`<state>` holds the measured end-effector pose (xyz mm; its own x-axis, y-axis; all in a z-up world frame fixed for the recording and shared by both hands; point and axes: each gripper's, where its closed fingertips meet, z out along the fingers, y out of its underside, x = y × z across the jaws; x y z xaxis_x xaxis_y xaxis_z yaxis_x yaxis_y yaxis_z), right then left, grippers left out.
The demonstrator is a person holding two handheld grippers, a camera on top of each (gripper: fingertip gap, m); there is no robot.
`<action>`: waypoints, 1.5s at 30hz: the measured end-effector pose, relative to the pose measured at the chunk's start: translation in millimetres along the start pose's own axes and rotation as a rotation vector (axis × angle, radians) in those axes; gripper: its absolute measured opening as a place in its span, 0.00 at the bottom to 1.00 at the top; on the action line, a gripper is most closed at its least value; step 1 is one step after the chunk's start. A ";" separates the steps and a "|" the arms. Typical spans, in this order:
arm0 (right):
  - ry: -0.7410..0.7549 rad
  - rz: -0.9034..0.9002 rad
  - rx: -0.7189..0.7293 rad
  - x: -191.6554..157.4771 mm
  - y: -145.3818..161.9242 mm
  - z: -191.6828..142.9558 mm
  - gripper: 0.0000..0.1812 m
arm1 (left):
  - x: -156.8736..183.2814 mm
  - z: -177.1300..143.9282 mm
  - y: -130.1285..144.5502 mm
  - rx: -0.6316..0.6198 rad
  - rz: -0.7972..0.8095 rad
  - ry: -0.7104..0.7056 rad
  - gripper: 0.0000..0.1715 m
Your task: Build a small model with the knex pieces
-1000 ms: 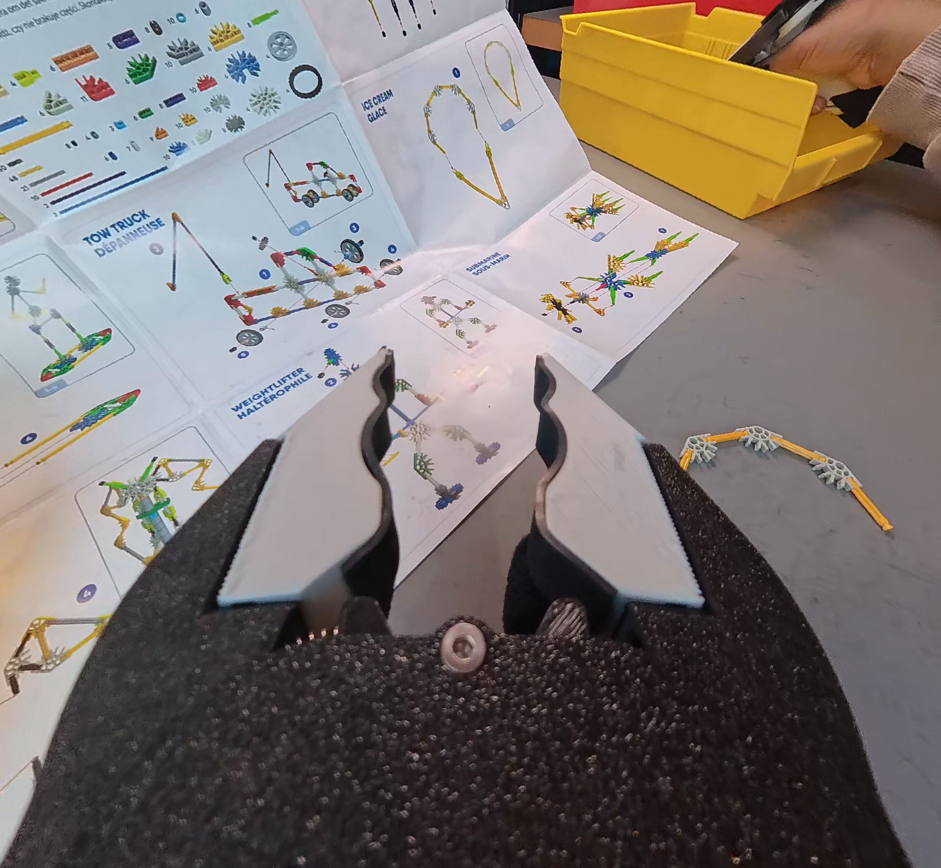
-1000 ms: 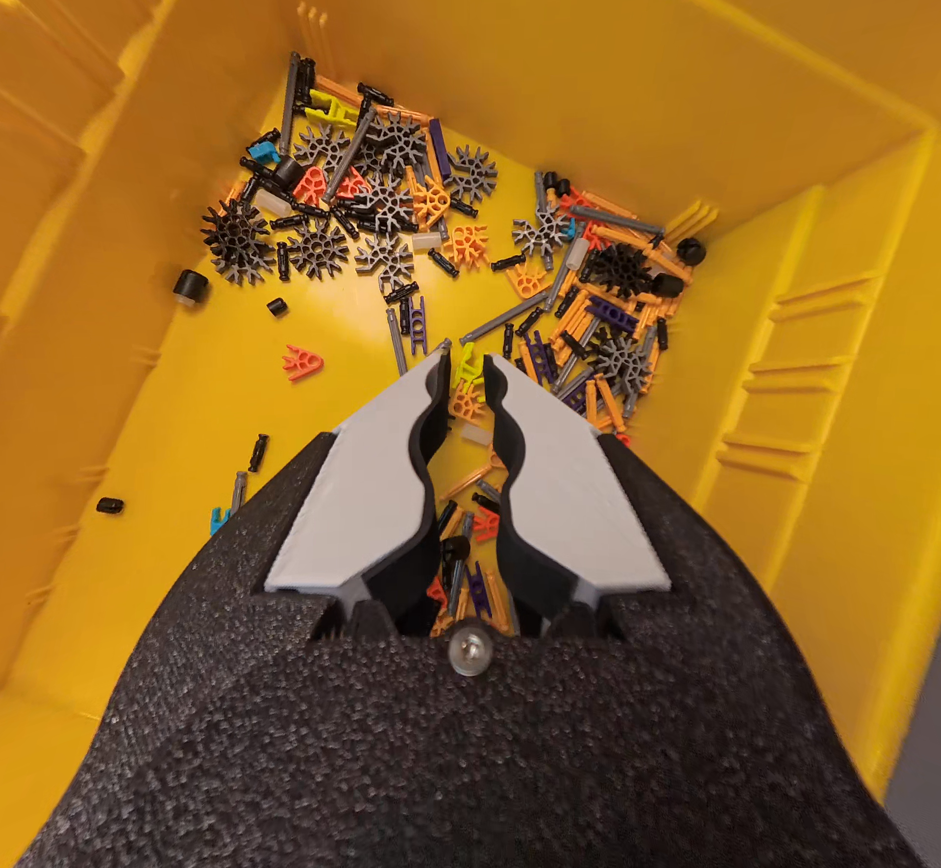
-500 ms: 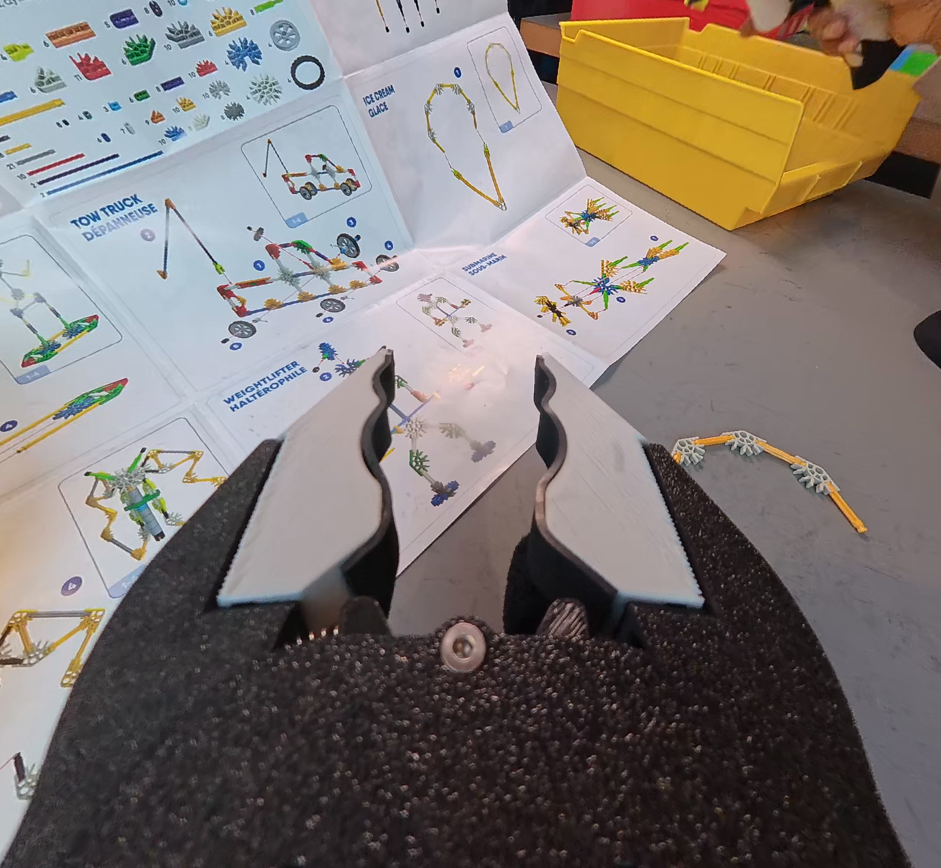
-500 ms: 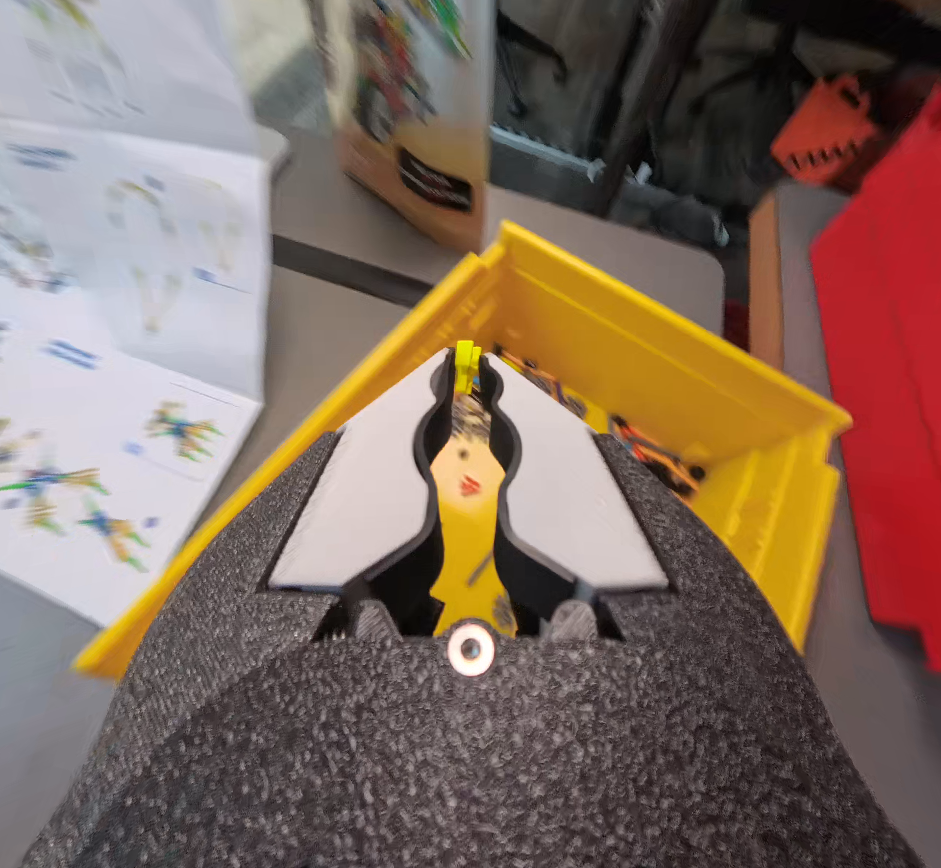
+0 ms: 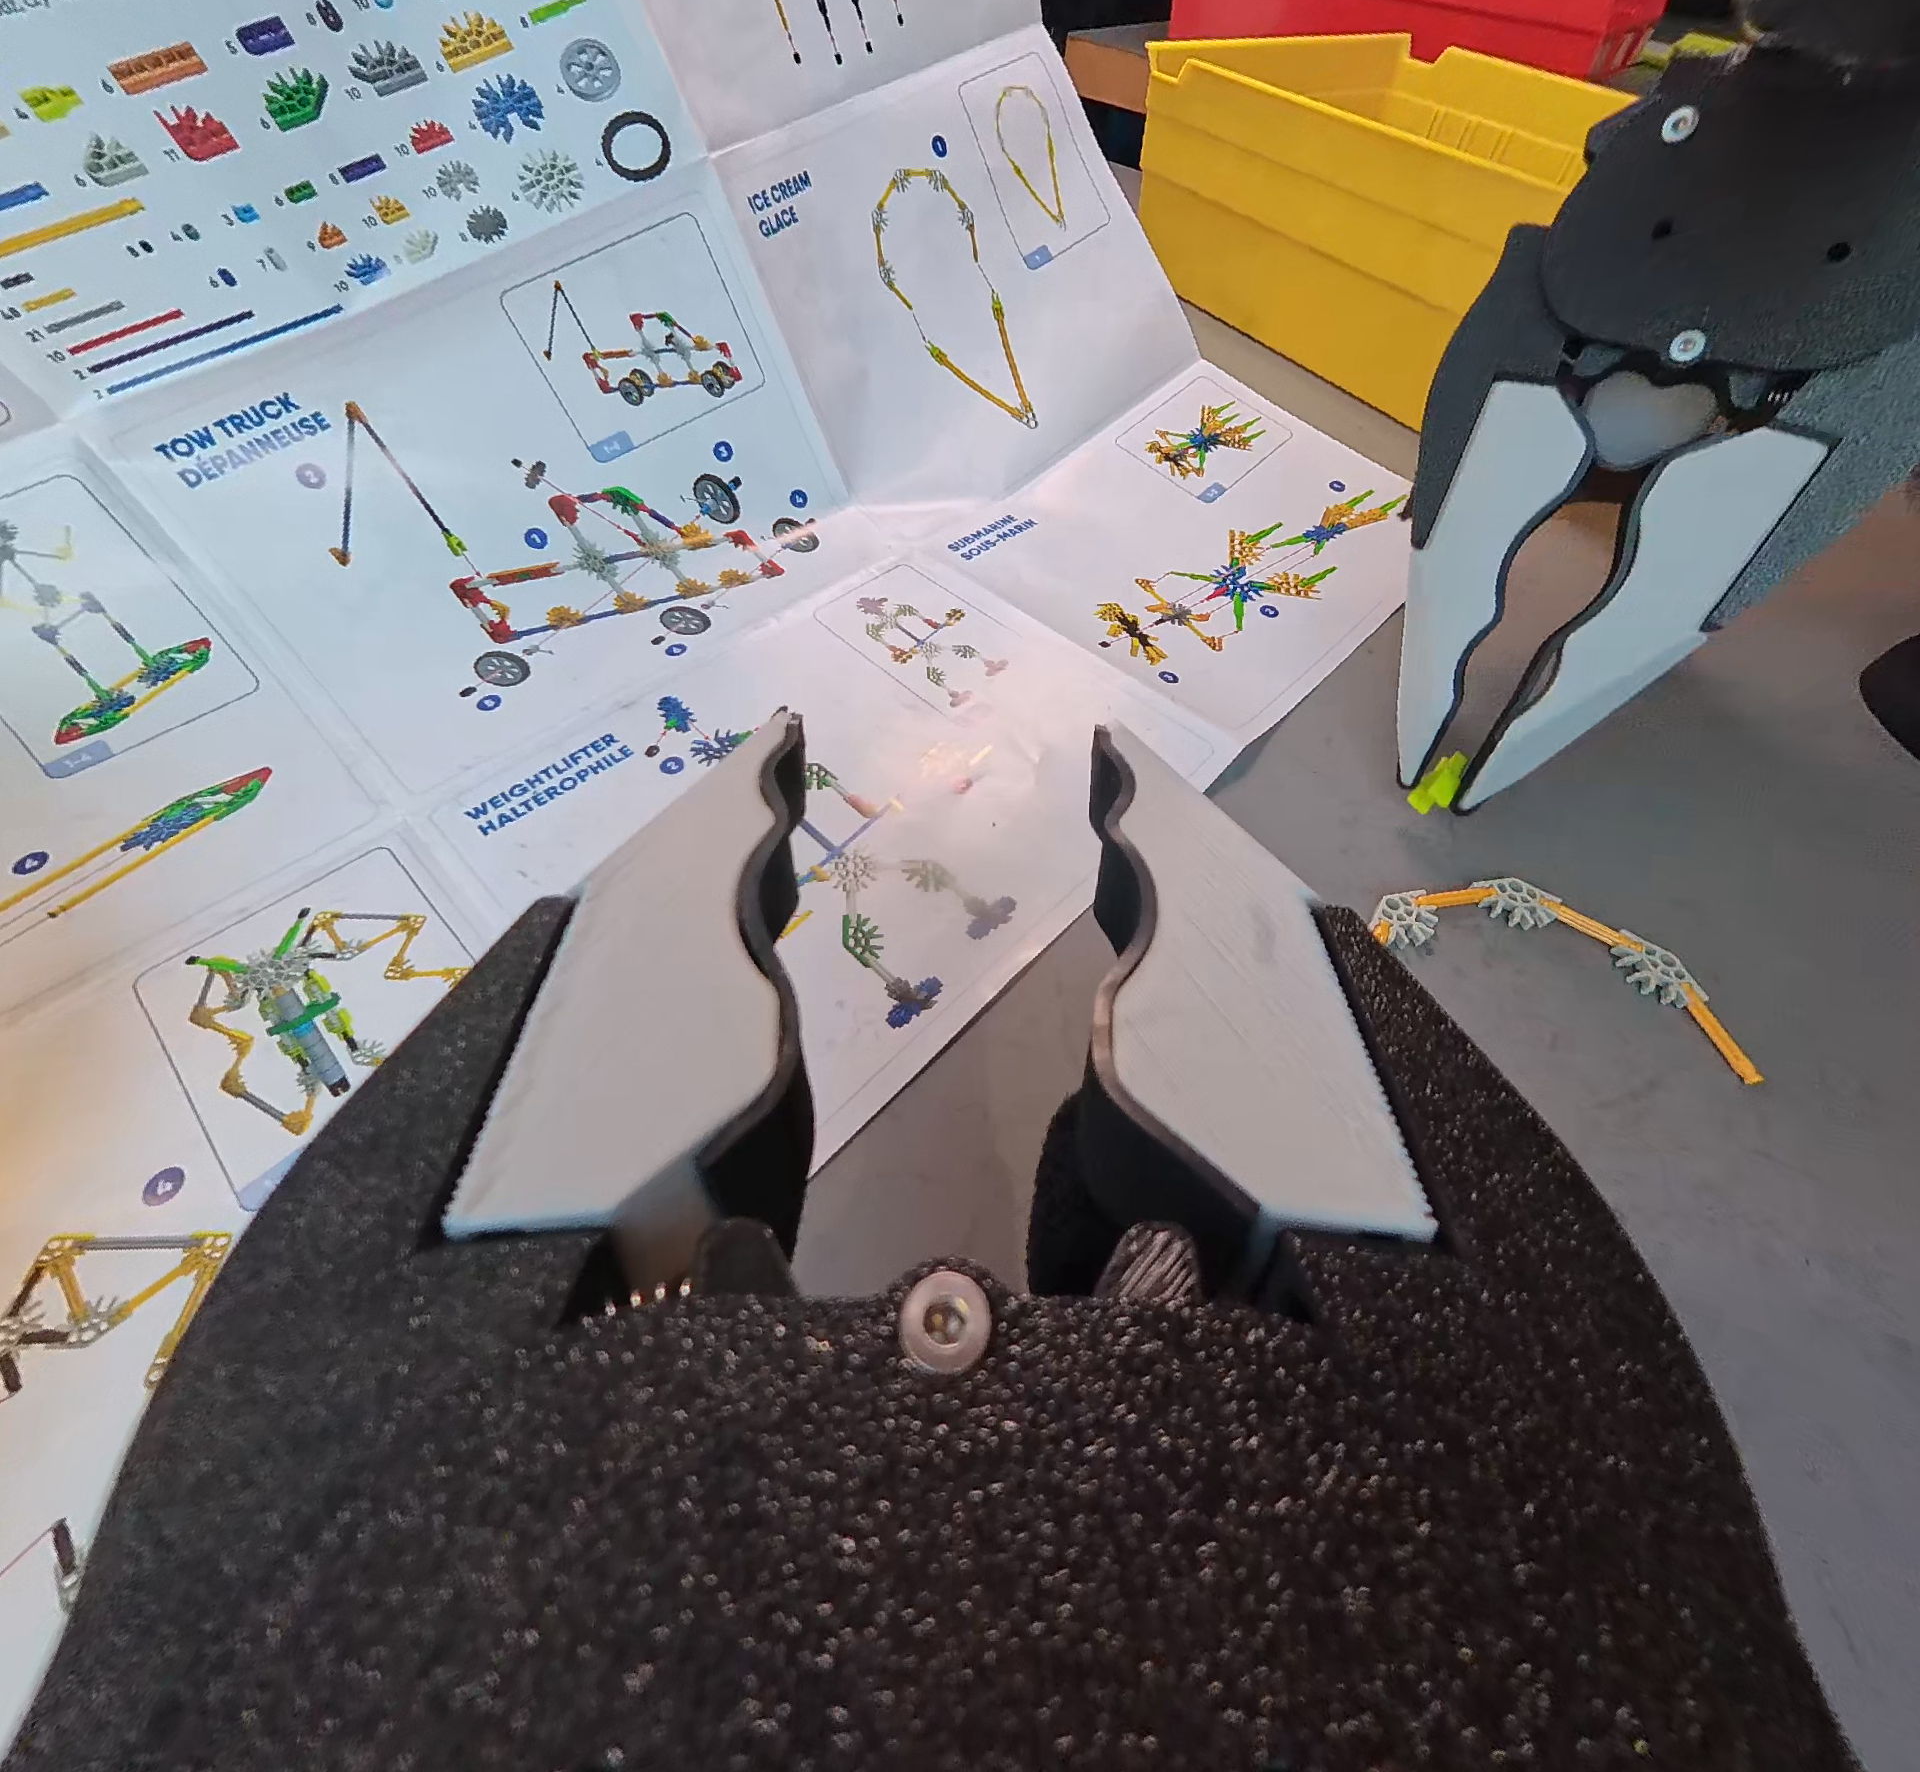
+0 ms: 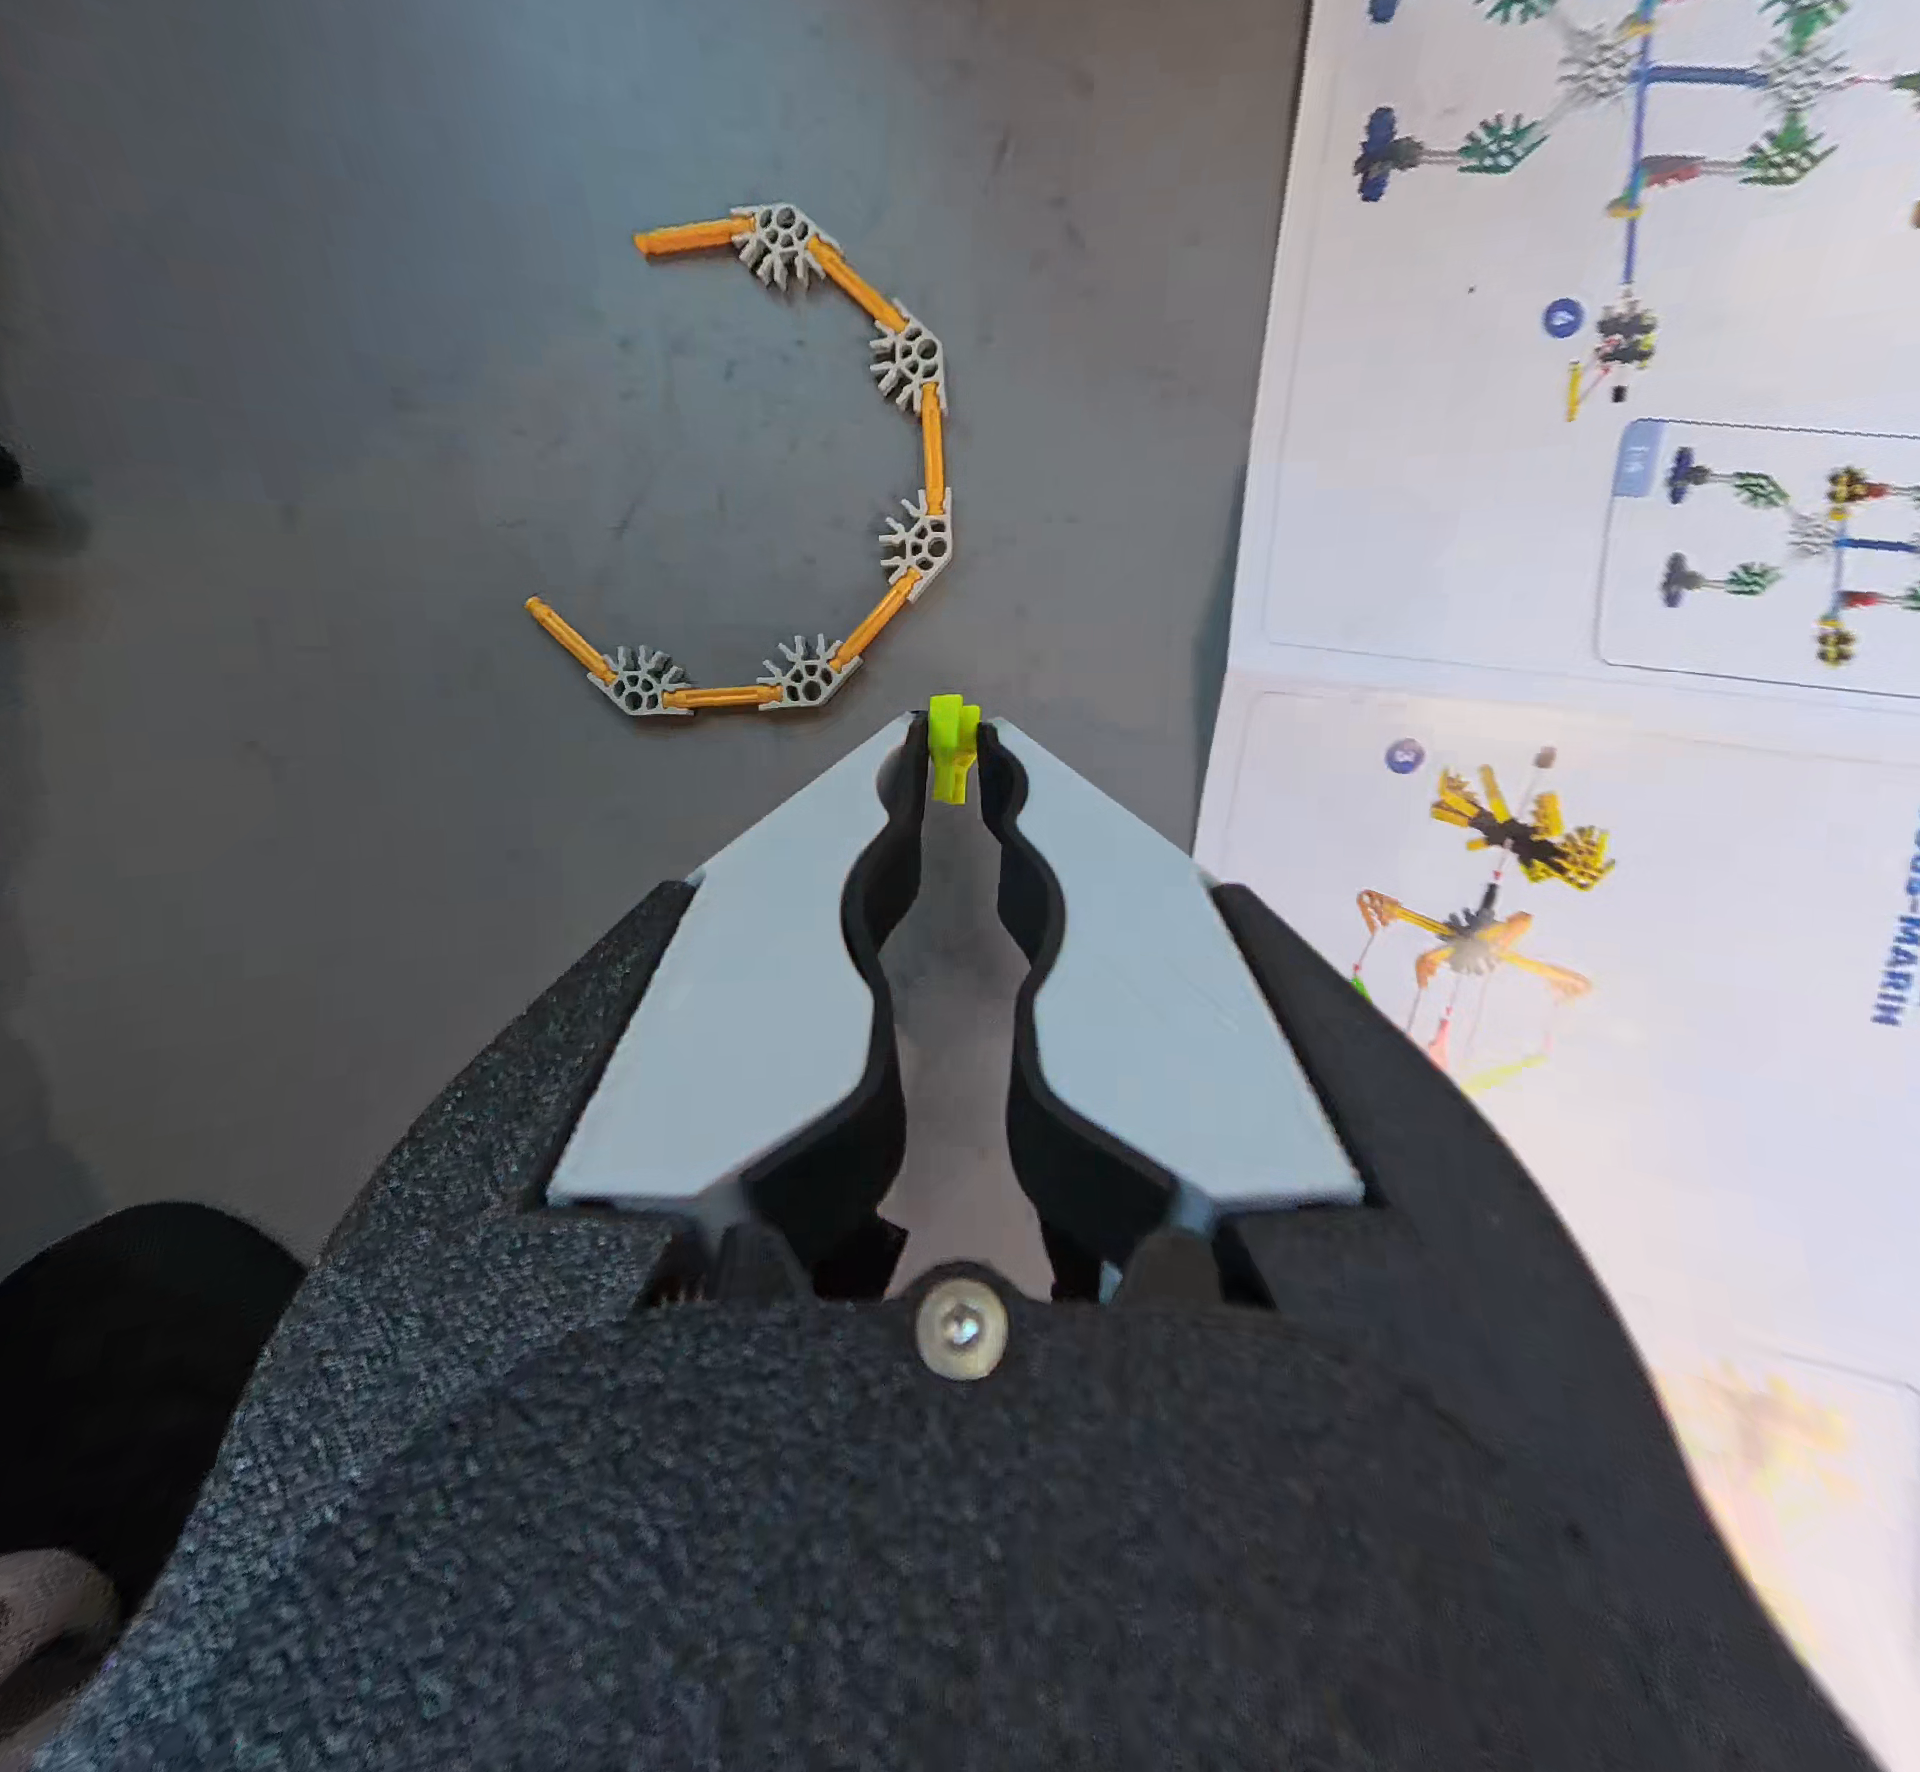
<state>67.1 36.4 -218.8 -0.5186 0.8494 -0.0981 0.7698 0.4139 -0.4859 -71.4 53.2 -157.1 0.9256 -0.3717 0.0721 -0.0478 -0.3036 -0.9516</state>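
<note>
Plainly, a small lime-green piece (image 6: pixel 951 746) is pinched at the fingertips of the right tool (image 6: pixel 951 735), which is held low over the grey surface (image 6: pixel 312 268). Just ahead and slightly left lies a curved chain of orange rods and grey connectors (image 6: pixel 925 434), its nearest connector close by. The left tool (image 5: pixel 940 746) is spread and empty over the instruction sheet (image 5: pixel 623 372), farther off.

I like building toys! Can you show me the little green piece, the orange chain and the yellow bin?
Green piece (image 6: pixel 951 748), right wrist view, its middle, pinched at the right claw's tips.
Orange chain (image 6: pixel 932 440), right wrist view, an orange rod on its right side.
Yellow bin (image 5: pixel 1299 205), left wrist view, its near wall.
</note>
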 end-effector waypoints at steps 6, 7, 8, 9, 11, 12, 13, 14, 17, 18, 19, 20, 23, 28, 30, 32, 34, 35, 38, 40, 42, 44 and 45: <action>-0.033 -0.015 0.013 -6.8 2.1 -7.8 0.11 | 1.7 -0.3 -1.5 0.007 -0.019 0.019 0.32; -0.011 -0.009 0.075 -3.3 -5.2 -24.9 0.12 | 1.8 -0.6 -1.8 0.008 -0.017 0.018 0.32; 0.050 0.010 0.159 6.7 -13.8 -49.8 0.12 | 1.7 -0.9 -2.3 0.009 -0.016 0.017 0.32; 0.145 0.052 0.249 22.8 -19.9 -81.6 0.11 | 1.3 -1.3 -2.9 0.011 -0.015 0.014 0.32; 0.432 0.210 0.441 68.4 -14.3 -161.1 0.09 | 0.2 -1.7 -3.5 0.015 -0.017 0.007 0.32; 0.594 0.334 0.521 92.1 3.8 -203.4 0.09 | -0.5 -1.4 -3.3 0.015 -0.019 0.004 0.33; 0.767 0.453 0.563 112.5 33.7 -242.3 0.09 | -1.0 -1.0 -2.7 0.013 -0.021 0.001 0.33; 0.941 0.550 0.556 127.0 72.0 -274.8 0.09 | -1.0 -0.5 -2.0 0.011 -0.022 -0.001 0.33; 1.285 0.829 0.338 142.5 201.1 -321.9 0.09 | -0.8 0.9 0.7 -0.001 -0.019 -0.005 0.33; 1.301 0.906 0.278 143.4 233.6 -319.5 0.09 | -0.9 1.3 1.6 -0.005 -0.016 -0.008 0.33; 1.298 0.963 0.234 145.3 258.6 -312.8 0.09 | -0.8 1.7 2.5 -0.009 -0.014 -0.010 0.33; 1.298 0.995 0.193 148.1 276.9 -305.1 0.09 | -0.7 1.9 3.2 -0.013 -0.013 -0.010 0.33; 1.264 1.050 0.086 157.9 306.5 -278.9 0.09 | 0.0 1.9 3.8 -0.018 -0.006 -0.012 0.33; 1.167 1.152 -0.044 156.4 339.1 -245.8 0.08 | 4.1 2.5 4.0 -0.024 0.008 -0.003 0.33; 1.133 1.182 -0.029 155.1 344.6 -239.1 0.09 | 5.0 2.3 3.8 -0.025 0.012 -0.002 0.33; 1.120 1.201 -0.030 153.6 349.7 -236.2 0.09 | 5.2 2.3 3.9 -0.025 0.011 0.000 0.33; 1.096 1.216 -0.013 153.4 349.9 -231.9 0.09 | 4.9 2.5 4.6 -0.028 0.009 0.000 0.33; 1.087 1.221 -0.014 153.2 350.6 -229.9 0.09 | 4.6 2.4 4.8 -0.029 0.007 0.000 0.33; 1.077 1.230 -0.012 153.9 351.9 -226.6 0.09 | 4.0 2.3 4.9 -0.029 0.005 -0.001 0.33; 1.064 1.241 -0.024 152.8 354.9 -222.8 0.08 | 4.1 2.3 5.0 -0.029 0.004 0.000 0.33; 1.053 1.252 -0.003 152.9 353.7 -221.7 0.06 | 4.4 2.2 5.0 -0.029 0.003 0.002 0.33; 1.046 1.259 0.006 152.3 353.5 -221.4 0.06 | 4.6 2.4 5.4 -0.031 0.003 0.003 0.33; 1.046 1.260 0.010 152.2 353.5 -221.2 0.06 | 4.6 2.5 5.7 -0.032 0.003 0.003 0.33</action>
<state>342.6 384.4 -213.4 0.8638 0.4702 0.1808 0.4826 -0.6695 -0.5647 -66.6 51.9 -162.9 0.9242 -0.3753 0.0706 -0.0622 -0.3304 -0.9418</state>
